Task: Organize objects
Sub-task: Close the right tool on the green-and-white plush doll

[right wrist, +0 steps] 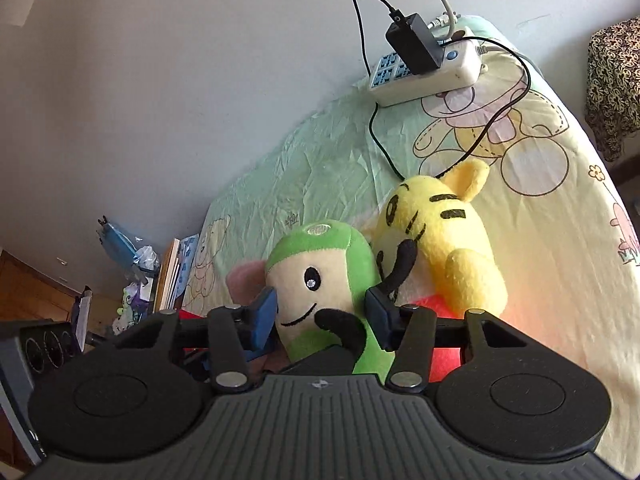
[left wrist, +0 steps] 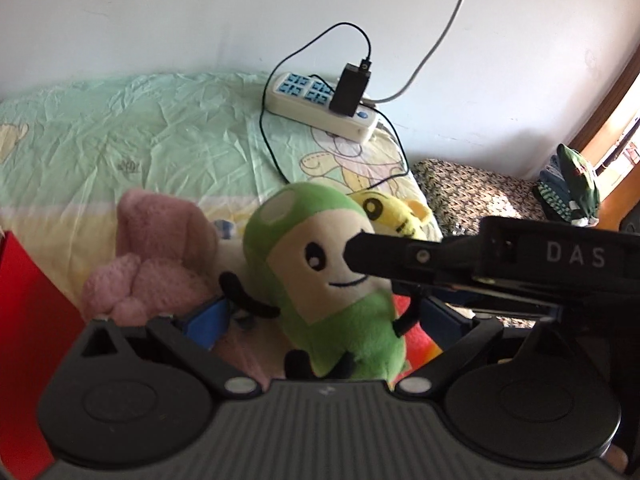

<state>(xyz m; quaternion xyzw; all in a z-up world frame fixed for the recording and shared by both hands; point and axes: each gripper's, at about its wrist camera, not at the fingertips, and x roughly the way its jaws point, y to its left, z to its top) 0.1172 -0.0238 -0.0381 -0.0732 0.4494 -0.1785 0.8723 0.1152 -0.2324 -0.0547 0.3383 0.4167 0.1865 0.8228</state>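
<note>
A: A pale wall behind, and a bed under a mint and yellow sheet printed with cartoon bears. What lies on it?

B: Far back, a white power strip with a black adapter plugged in and a black cable trailing across the sheet. Nearer, three soft toys bunched together: a green plush toy with a cream smiling face, a yellow tiger plush just behind it and touching it, and a pink plush at its other side.

A: And the tools?

B: The right tool has its blue-padded fingers on either side of the green toy's body, closed in against it. The left tool sits below the same toy with its fingers spread wide, one beside the pink plush, one under the right tool's arm; whether they press the toy I cannot tell.

A: Anything else?

B: A red box at the left view's edge, and a patterned cloth beyond the bed.
</note>
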